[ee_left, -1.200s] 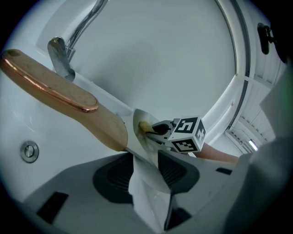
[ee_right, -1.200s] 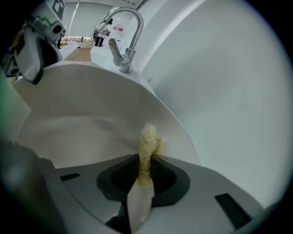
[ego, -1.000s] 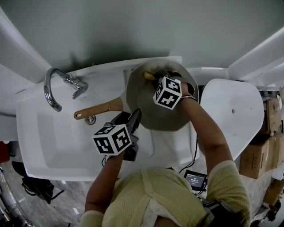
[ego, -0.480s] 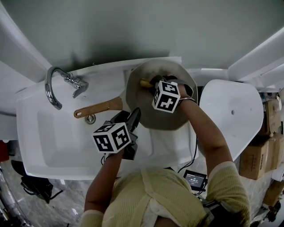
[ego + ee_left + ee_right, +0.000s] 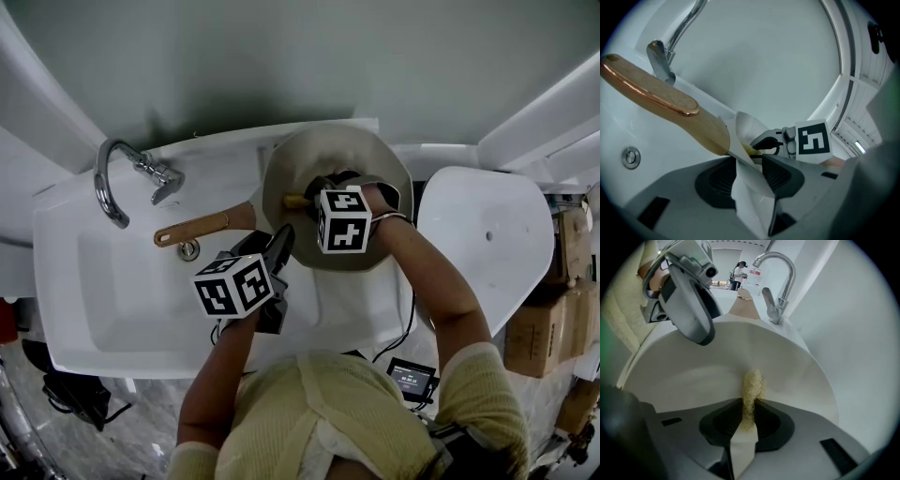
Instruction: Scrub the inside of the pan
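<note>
L gripper stays clamped on the pan rim by the handle. R gripper, jaws closed on a yellow scrubber, has slid from pan's far rim toward its middle vs 1 s ago. R forearm reaches in over the sink's right edge, L from the near edge. Pan sits tilted at sink's back-right corner, inside pale & matte, copper-tone handle pointing left over the basin.
</note>
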### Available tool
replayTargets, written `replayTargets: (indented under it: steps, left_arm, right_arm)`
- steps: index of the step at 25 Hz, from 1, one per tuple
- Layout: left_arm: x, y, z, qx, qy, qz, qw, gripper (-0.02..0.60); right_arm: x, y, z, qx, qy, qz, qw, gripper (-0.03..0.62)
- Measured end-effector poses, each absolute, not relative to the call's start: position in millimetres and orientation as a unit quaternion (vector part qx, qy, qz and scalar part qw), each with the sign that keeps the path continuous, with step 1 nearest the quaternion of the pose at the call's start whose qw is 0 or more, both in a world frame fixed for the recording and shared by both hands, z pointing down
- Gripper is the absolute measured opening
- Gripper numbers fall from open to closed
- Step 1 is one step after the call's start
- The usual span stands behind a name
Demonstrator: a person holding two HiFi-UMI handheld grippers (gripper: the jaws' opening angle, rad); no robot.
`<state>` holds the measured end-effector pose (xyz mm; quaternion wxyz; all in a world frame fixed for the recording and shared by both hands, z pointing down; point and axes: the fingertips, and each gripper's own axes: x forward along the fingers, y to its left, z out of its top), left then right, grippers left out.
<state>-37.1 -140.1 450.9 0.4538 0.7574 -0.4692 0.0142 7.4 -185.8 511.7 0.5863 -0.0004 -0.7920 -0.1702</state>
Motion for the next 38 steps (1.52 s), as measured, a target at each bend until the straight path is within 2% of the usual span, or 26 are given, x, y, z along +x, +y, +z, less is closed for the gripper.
replayTargets:
  steps: [11,38]
  left_arm:
    - [-36.9,-140.2,450.5,0.76,-0.468,0.016,0.451,0.212]
    - [-36.6,-141.9,451.0,0.762,-0.475,0.025,0.439,0.216]
  right_arm:
    - [16.3,-154.1,511.8,-0.034,-0.779,-0.17,0.602,0.081]
    - [42.3,-106.3,503.0,-0.083,-0.785,-0.045,0.612,0.081]
